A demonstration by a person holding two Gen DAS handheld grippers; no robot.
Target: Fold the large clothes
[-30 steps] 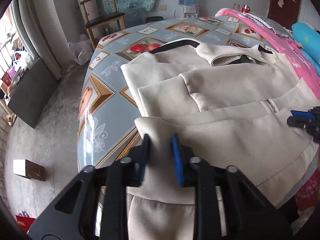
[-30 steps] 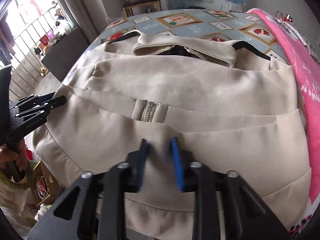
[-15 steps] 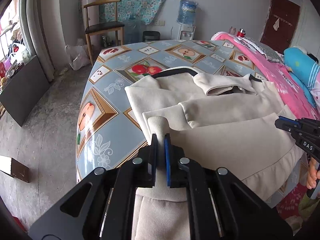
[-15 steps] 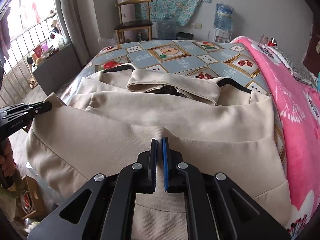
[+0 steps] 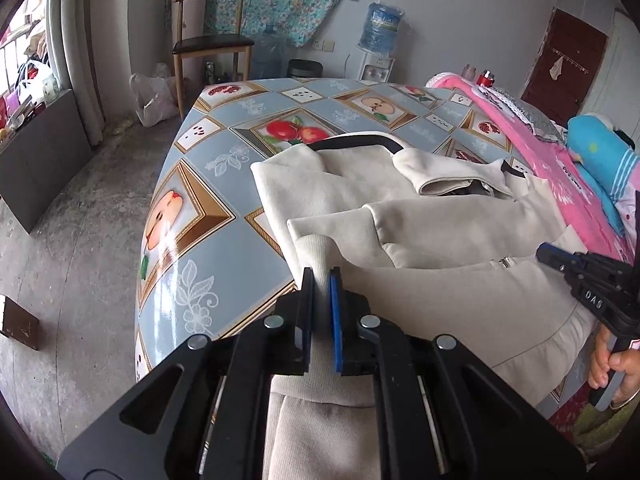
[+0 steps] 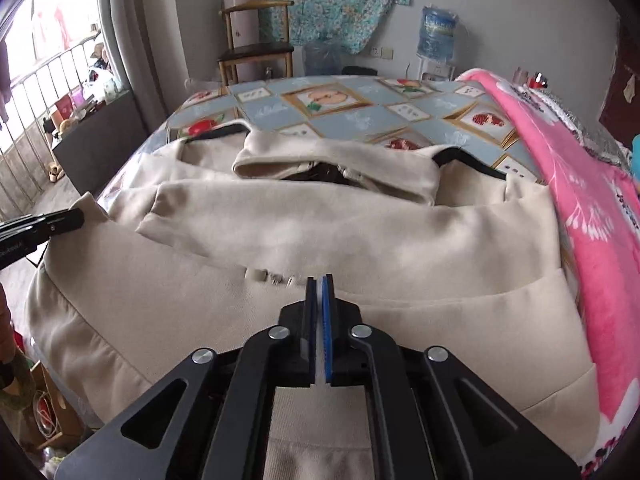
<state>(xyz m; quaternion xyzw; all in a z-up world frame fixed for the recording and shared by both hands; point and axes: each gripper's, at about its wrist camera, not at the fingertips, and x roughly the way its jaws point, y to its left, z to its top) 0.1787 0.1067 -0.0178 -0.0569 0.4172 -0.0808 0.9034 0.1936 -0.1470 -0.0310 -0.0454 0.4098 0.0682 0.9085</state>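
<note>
A large cream jacket (image 5: 432,236) (image 6: 320,232) lies spread on the table, collar at the far end, both sleeves folded across its chest. My left gripper (image 5: 321,276) is shut on the ribbed hem at the jacket's left bottom corner, and cloth hangs down between its arms. My right gripper (image 6: 319,285) is shut on the hem at the right bottom part, beside the zip end (image 6: 260,275). The right gripper (image 5: 548,252) also shows at the right edge of the left wrist view, and the left gripper (image 6: 72,216) at the left edge of the right wrist view. The lifted hem is pulled up off the table edge.
The table (image 5: 208,208) carries a blue fruit-print cloth. A pink blanket (image 6: 592,216) lies along the jacket's right side. A wooden chair (image 5: 208,40), a water dispenser (image 5: 380,36) and a plastic bag (image 5: 154,92) stand behind the table. A dark cabinet (image 5: 36,152) lines the left wall.
Both grippers closed from open onto the jacket's bottom hem. Both then tilted up and raised the hem a little, so more of the room shows.
</note>
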